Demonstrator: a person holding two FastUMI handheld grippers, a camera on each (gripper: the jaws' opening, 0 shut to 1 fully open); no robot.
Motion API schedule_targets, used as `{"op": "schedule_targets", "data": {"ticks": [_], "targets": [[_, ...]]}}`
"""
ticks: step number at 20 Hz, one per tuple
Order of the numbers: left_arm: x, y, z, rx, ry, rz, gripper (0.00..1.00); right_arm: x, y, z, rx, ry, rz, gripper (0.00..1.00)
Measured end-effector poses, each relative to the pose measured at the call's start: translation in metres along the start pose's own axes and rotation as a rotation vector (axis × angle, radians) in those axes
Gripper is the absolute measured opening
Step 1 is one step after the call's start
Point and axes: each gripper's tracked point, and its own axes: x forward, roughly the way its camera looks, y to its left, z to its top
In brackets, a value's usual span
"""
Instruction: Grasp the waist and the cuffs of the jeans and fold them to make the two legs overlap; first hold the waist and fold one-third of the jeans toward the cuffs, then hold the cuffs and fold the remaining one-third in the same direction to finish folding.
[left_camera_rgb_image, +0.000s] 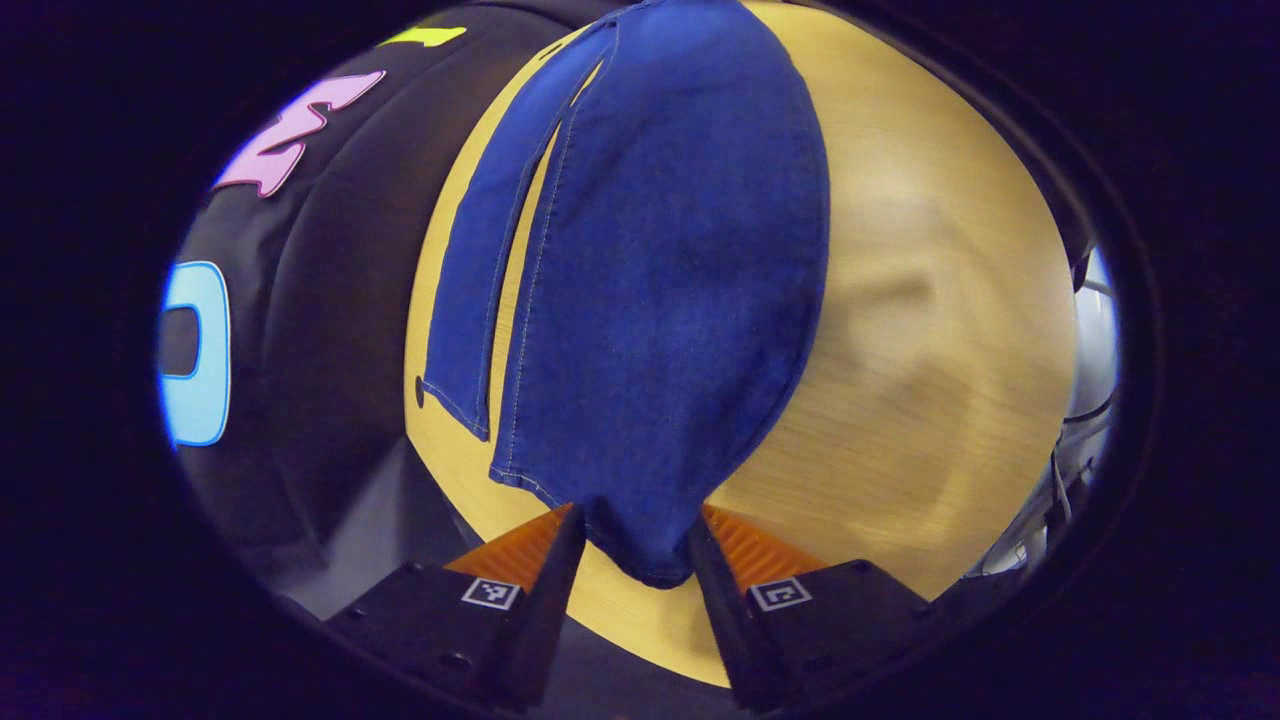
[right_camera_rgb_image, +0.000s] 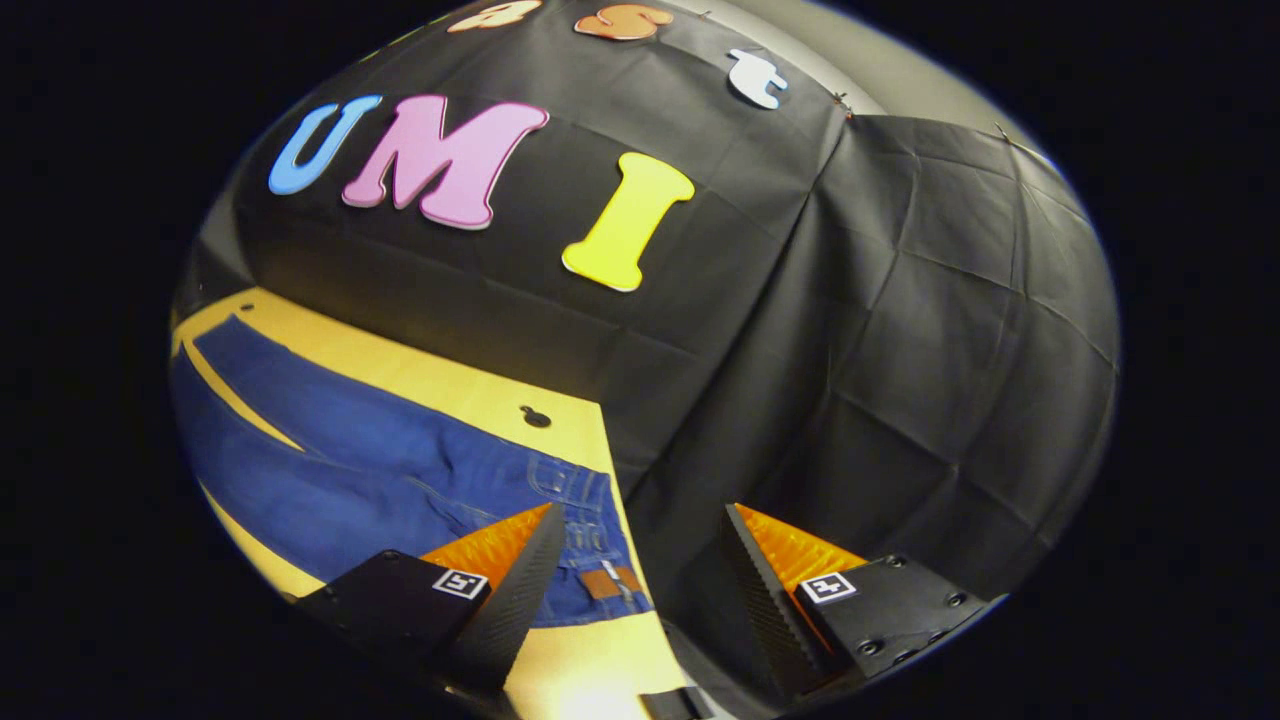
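- My left tongs (left_camera_rgb_image: 632, 545) are clenched on a bunched fold of the jeans (left_camera_rgb_image: 650, 280); both fingers (left_camera_rgb_image: 555, 565) press into the denim from either side, at the bottom of the left gripper view.
- From that pinch the jeans run away from me across the wooden worktop (left_camera_rgb_image: 930, 330). One leg is broad and centred. The other leg is a narrow strip to its left, with a sliver of wood showing between them.
- A small dark round hole (left_camera_rgb_image: 420, 392) sits in the worktop just beside the narrow leg's hem, near the edge by the black cloth wall (left_camera_rgb_image: 320, 300).
- In the right gripper view, the jeans (right_camera_rgb_image: 340, 470) lie flat on the worktop (right_camera_rgb_image: 430, 385). The waistband, belt loops and a brown patch (right_camera_rgb_image: 610, 582) are near the worktop's corner.
- My right tongs (right_camera_rgb_image: 640, 560) are released, jaws wide apart with nothing between them. The left finger (right_camera_rgb_image: 520, 590) hangs over the waist area; whether it touches the denim, I cannot tell. The right finger is off the worktop, against the black cloth wall (right_camera_rgb_image: 900, 380).
- The same dark hole (right_camera_rgb_image: 535, 416) shows near the far worktop edge, just beyond the waistband.
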Motion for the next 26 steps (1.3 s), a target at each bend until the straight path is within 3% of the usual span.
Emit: {"op": "schedule_targets", "data": {"ticks": [3,5,7,10,13,16,20,22,23,26], "targets": [[0.001,-0.010,0.000,-0.043,0.026,-0.088,0.46,0.015,-0.018,-0.018,-0.165,0.006,-0.002,0.96],[0.004,-0.012,-0.001,-0.043,0.037,-0.092,0.23,0.022,-0.025,-0.027,-0.278,0.006,0.015,0.96],[0.005,-0.007,0.001,-0.051,0.031,-0.062,0.11,0.024,-0.030,-0.037,-0.406,-0.003,0.043,0.96],[0.007,-0.007,0.002,-0.089,0.028,-0.051,0.06,0.034,-0.023,-0.061,-0.622,-0.010,0.124,0.96],[0.006,-0.008,0.002,-0.106,0.035,-0.084,0.06,0.037,-0.002,-0.085,-0.823,-0.003,0.265,0.96],[0.007,-0.007,0.002,-0.099,0.046,-0.095,0.06,0.037,0.024,-0.125,-0.981,0.023,0.423,0.96],[0.008,-0.007,0.002,-0.103,0.047,-0.071,0.06,0.048,0.054,-0.175,-1.158,0.069,0.577,0.96],[0.008,-0.007,0.002,-0.113,0.050,-0.072,0.06,0.058,0.065,-0.175,-1.234,0.028,0.583,0.96],[0.008,-0.007,0.001,-0.117,0.051,-0.074,0.06,0.063,0.071,-0.171,-1.244,0.017,0.579,0.89],[0.007,-0.007,0.002,-0.117,0.052,-0.071,0.06,0.077,0.081,-0.167,-1.245,0.018,0.581,0.93]]}}
